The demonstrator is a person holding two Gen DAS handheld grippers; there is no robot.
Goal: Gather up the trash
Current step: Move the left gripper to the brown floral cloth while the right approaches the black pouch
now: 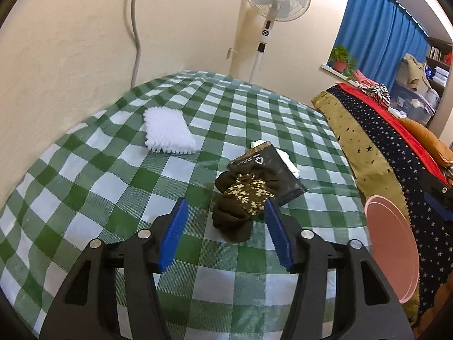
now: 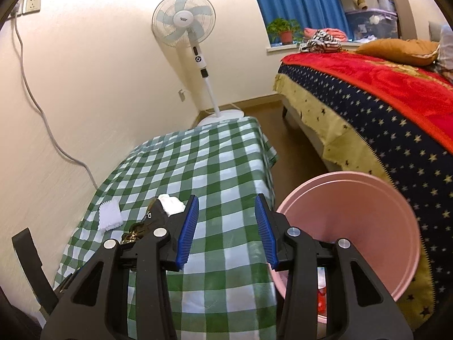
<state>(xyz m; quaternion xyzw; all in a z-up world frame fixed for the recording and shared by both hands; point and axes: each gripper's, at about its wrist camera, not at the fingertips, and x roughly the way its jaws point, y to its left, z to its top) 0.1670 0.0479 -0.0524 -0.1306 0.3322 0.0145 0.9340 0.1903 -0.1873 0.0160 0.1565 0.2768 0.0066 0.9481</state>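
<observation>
Left gripper [image 1: 226, 226], fingers spread and empty, faces the brown floral cloth [image 1: 243, 201] lying just ahead, apparently lengthwise between them. Right gripper [image 2: 226, 229], likewise spread, sits farther off.

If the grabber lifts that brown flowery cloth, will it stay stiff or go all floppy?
Probably floppy: the brown flowery cloth lies crumpled in soft folds on the checked tablecloth. It looks light, and likely will not roll. It overlaps the black packet, which might shift.
</observation>
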